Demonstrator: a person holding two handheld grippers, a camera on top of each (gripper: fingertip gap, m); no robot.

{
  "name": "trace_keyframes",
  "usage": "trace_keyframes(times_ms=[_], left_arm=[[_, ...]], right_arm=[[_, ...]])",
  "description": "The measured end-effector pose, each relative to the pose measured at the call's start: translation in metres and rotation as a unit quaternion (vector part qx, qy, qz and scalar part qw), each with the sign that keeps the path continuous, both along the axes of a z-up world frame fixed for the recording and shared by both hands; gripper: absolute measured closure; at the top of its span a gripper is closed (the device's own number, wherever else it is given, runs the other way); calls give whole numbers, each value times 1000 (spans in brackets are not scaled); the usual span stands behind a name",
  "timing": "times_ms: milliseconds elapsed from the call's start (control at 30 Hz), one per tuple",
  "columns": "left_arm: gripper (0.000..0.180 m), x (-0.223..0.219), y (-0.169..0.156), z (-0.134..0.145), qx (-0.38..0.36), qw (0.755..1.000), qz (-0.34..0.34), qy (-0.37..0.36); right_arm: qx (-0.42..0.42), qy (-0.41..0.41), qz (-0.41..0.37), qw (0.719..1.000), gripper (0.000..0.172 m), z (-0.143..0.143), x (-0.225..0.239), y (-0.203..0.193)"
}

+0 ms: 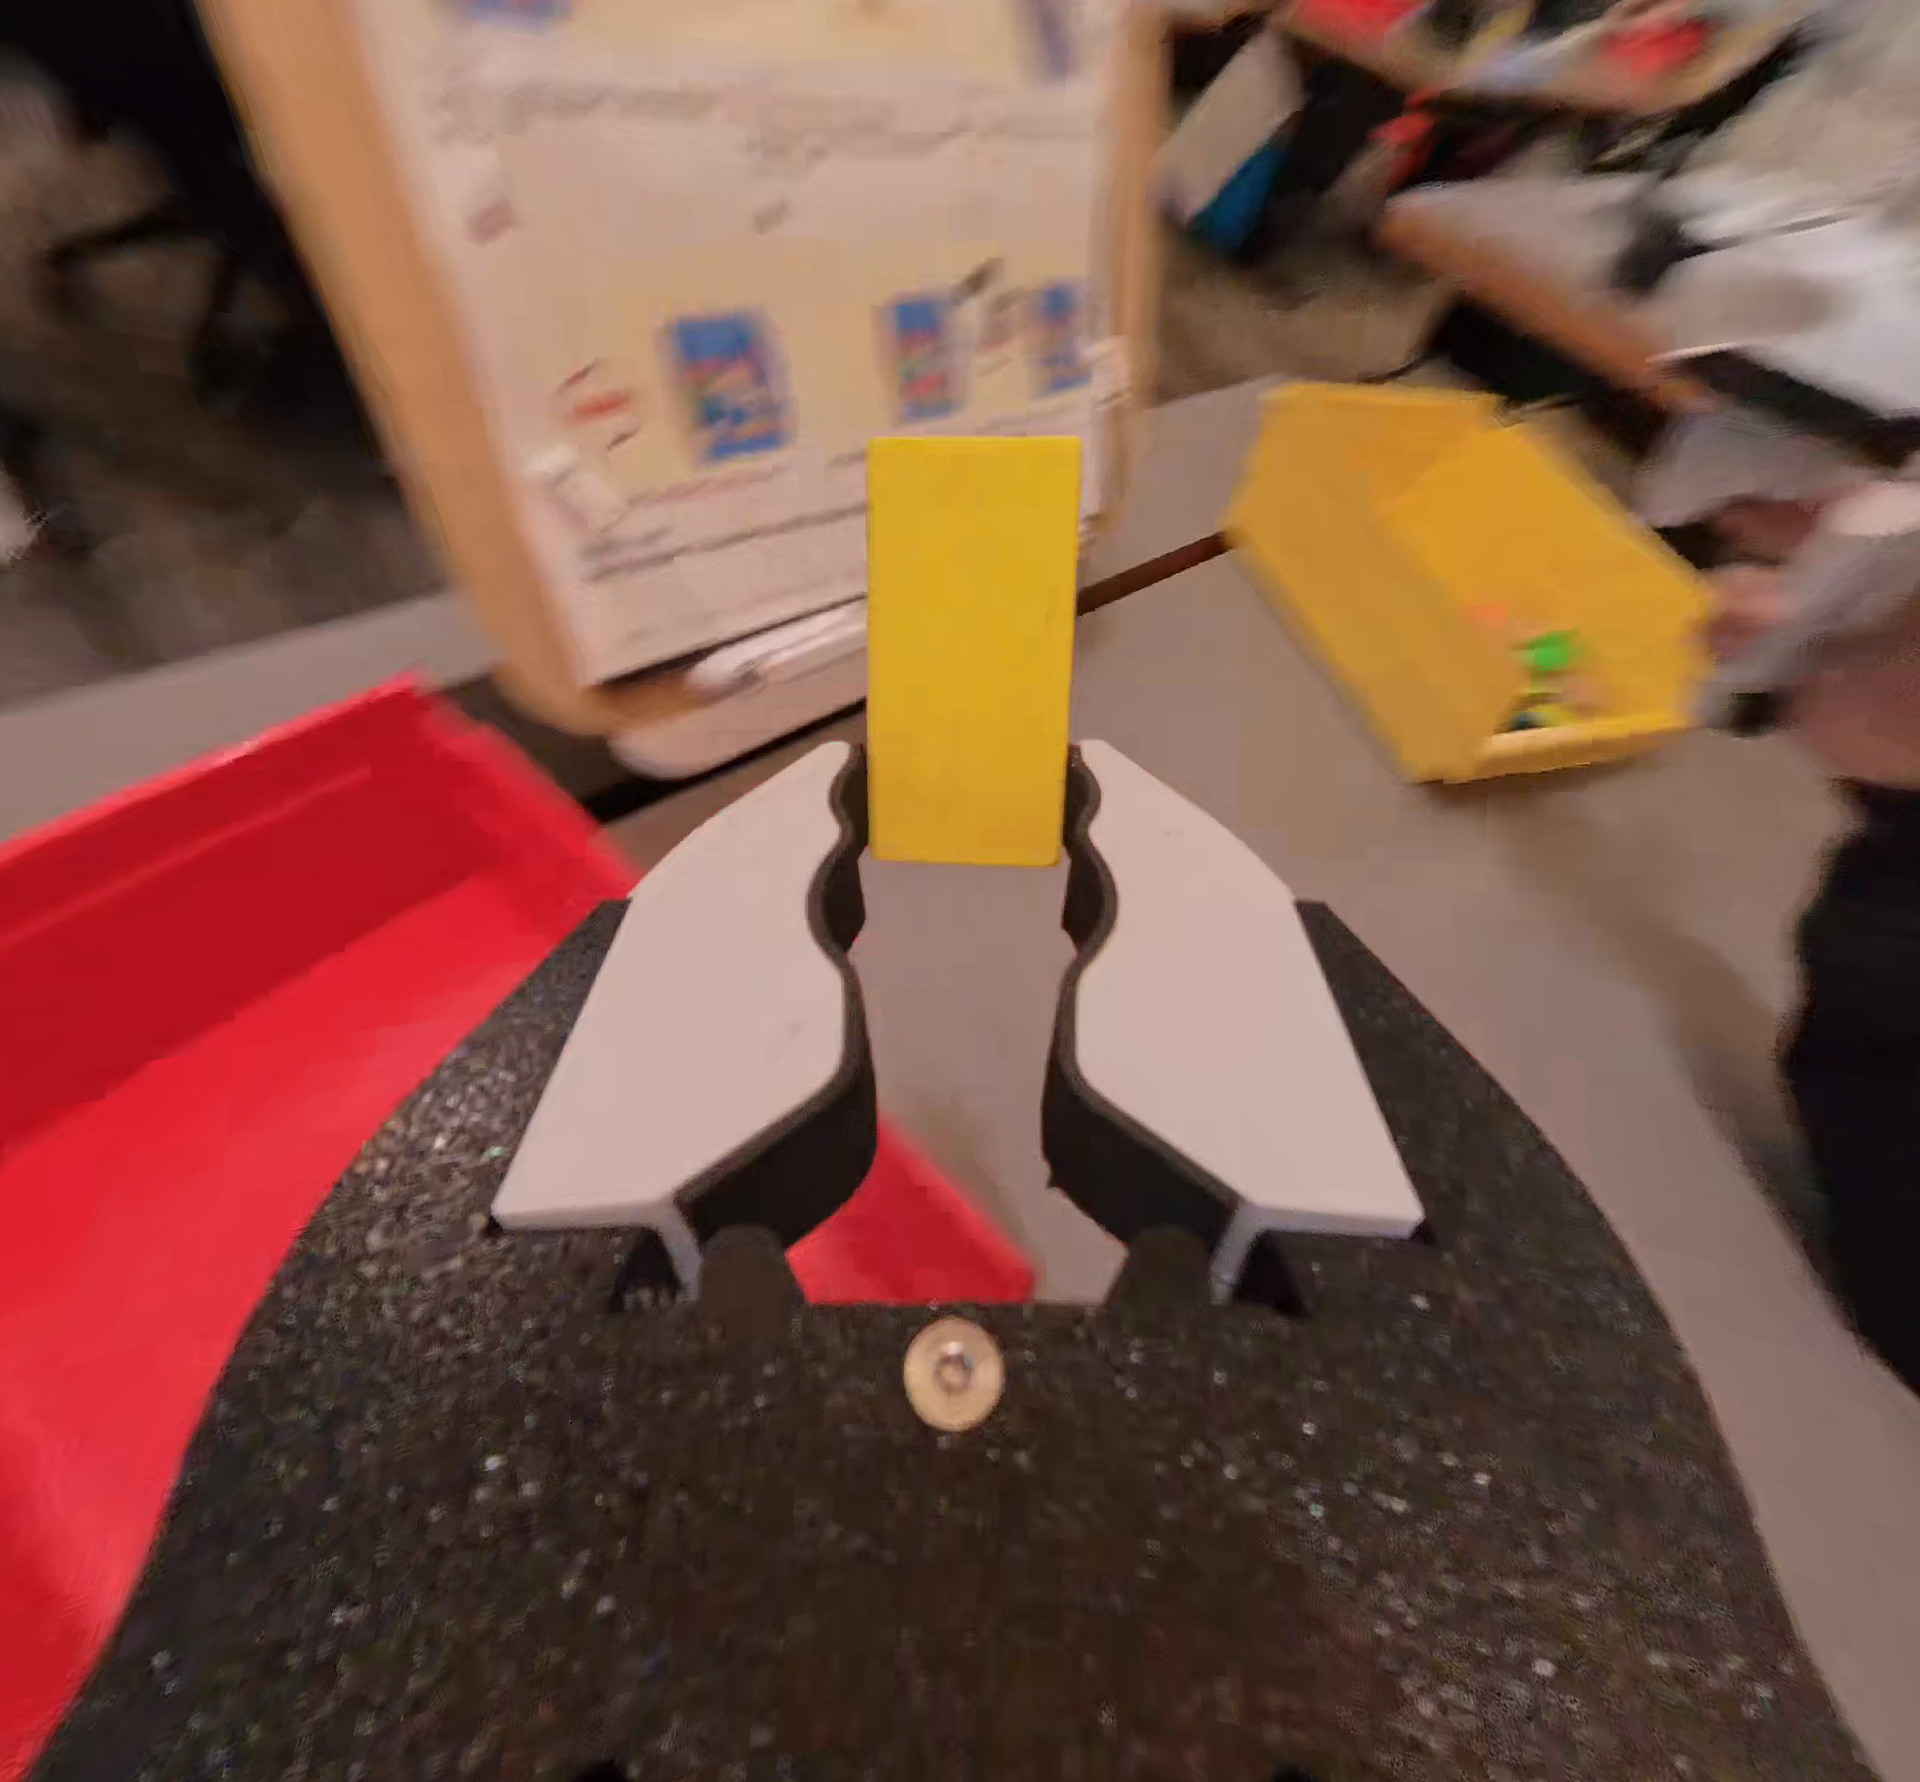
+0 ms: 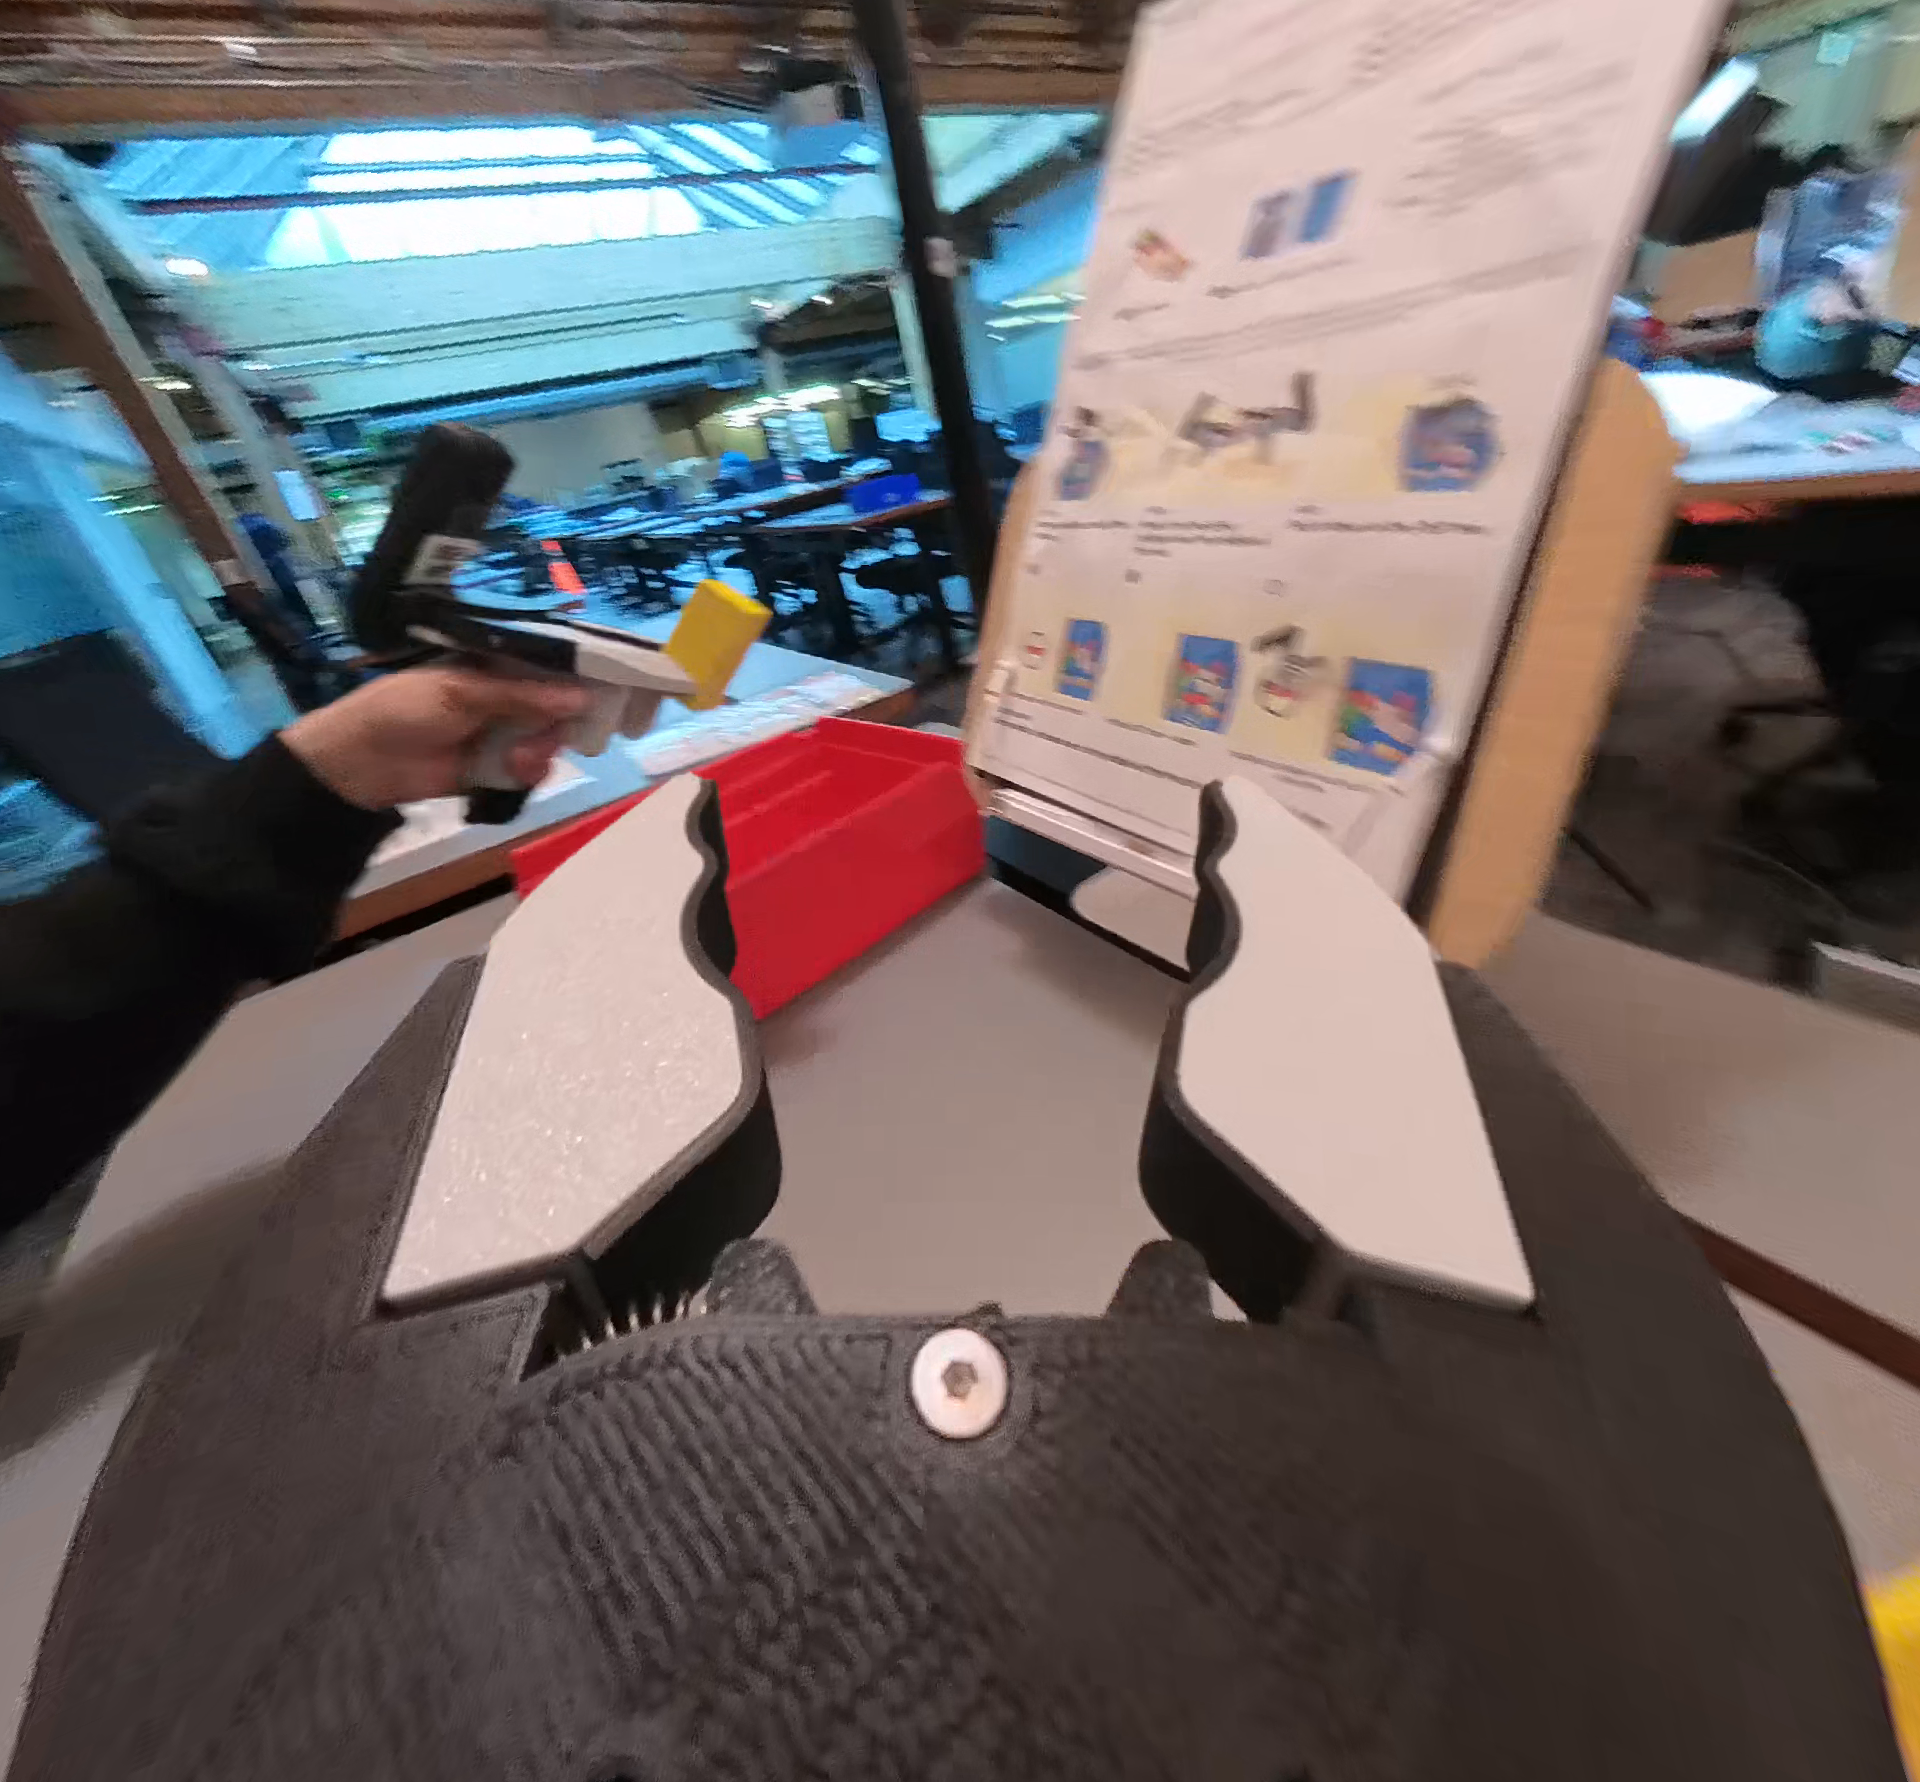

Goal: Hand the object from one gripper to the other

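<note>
Left tool (image 1: 966, 802) clenched on yellow block (image 1: 971, 641): both pads press the block's lower sides, most of it sticking out past the tips. In the right wrist view the same tool (image 2: 686, 683) sits up left, in a hand (image 2: 416, 735) with a dark sleeve, block (image 2: 717, 636) raised above the counter (image 2: 966, 1109) and the red bin (image 2: 831, 849). Right tool (image 2: 956, 859) released, jaws wide, nothing between them, well apart from the block. Yellow bin (image 1: 1455, 589) on the counter to the right in the left wrist view, small coloured bits inside. Instruction board (image 2: 1299, 382) stands behind the red bin. Background blurred.
</note>
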State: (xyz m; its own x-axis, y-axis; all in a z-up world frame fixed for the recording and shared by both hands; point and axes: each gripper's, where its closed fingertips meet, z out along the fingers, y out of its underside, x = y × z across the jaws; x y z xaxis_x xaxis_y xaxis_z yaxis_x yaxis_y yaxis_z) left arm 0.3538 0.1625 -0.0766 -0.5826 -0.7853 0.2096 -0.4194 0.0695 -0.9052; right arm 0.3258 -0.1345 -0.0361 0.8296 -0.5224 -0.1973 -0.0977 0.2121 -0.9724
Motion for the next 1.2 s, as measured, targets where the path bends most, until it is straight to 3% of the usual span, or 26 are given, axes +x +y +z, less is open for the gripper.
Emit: trace_keyframes(times_ms=[33,200,333,467,733,1033,1200], left_arm=[[146,-10,-19,10,-26,999,-37,-30],[146,-62,-105,38,-132,960,-216,-123],[146,-88,-149,49,-190,926,-276,-176],[146,-110,-177,54,-218,894,-325,-218],[146,-114,-205,38,-182,895,-341,-223],[146,-119,-211,37,-187,888,-353,-226],[145,-118,-216,33,-187,893,-349,-212]], right_arm=[[4,-14,22,1000,84,7,-8,9],[19,-42,107,993,78,28,-40,42],[51,-70,145,986,81,48,-59,58],[41,-81,173,981,87,50,-72,72],[37,-72,250,965,99,42,-88,100],[1,-87,261,961,135,34,-94,109],[-24,-79,245,966,136,30,-91,106]])
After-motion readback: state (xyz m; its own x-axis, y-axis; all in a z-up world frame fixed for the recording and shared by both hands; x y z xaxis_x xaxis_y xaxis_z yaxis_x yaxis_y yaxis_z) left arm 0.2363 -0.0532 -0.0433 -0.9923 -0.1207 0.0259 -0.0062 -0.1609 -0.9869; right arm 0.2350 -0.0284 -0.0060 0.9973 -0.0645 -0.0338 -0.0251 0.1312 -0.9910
